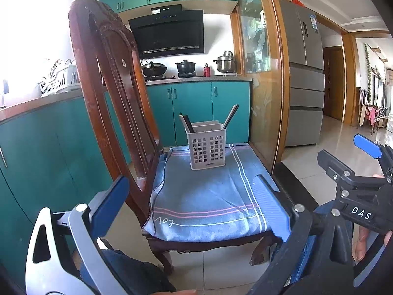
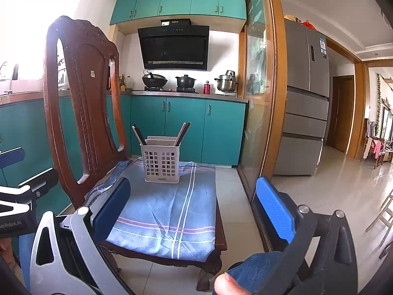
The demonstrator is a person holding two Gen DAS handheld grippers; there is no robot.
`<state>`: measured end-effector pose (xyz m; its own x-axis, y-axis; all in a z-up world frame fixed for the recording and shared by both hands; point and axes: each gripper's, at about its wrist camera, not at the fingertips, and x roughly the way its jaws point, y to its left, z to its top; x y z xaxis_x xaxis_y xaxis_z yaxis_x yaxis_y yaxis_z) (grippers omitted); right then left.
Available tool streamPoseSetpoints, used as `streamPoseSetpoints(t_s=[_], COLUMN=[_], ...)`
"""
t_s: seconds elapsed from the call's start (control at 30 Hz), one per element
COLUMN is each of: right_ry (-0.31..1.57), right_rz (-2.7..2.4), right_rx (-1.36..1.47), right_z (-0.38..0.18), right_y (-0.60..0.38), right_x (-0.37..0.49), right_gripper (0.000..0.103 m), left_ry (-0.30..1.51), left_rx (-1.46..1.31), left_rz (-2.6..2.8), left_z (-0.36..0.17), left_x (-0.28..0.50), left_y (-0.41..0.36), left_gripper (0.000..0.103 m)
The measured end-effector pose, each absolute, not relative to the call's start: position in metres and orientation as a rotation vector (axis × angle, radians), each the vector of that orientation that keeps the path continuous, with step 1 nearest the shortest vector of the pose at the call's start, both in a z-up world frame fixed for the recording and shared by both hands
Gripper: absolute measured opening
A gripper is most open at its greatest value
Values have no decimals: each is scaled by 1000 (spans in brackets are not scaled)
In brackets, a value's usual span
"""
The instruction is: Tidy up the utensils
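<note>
— One wooden chair (image 1: 108, 93) fills the foreground, its seat draped with a blue striped cloth (image 1: 211, 201).
— And the utensil holder?
— That pale slotted basket (image 1: 206, 147) stands upright on the cloth, toward the far edge of the chair seat. Dark chopsticks (image 1: 231, 119) lean out of it at both ends.
— The tools?
— Left gripper (image 1: 194, 201) hangs before the chair's near edge, fingers (image 1: 110, 204) spread wide, grasping nothing. Right gripper (image 2: 196, 211) hovers beside it, fingers (image 2: 276, 209) likewise released and bare.
</note>
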<state>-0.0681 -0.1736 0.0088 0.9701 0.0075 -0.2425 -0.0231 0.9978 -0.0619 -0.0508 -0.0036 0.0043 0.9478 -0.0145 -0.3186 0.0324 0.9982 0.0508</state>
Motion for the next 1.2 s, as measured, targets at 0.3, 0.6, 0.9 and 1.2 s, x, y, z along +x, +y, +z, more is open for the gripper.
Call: streamPoseSetpoints(t_s=[0.3, 0.6, 0.9, 1.2], right_ry=[250, 249, 253, 261], right_rz=[10, 7, 16, 18], right_rx=[-80, -83, -81, -86], right_z=[8, 8, 4, 1], right_y=[-171, -170, -174, -178], right_x=[-64, -64, -62, -59], right_gripper=[100, 100, 100, 100], left_ry=[331, 338, 348, 360], left_rx=[57, 54, 54, 54], left_rz=[-24, -27, -26, -31], left_z=[3, 2, -1, -3], left_x=[-47, -45, -44, -41], left_y=[-3, -6, -9, -12], left_gripper=[100, 100, 100, 100])
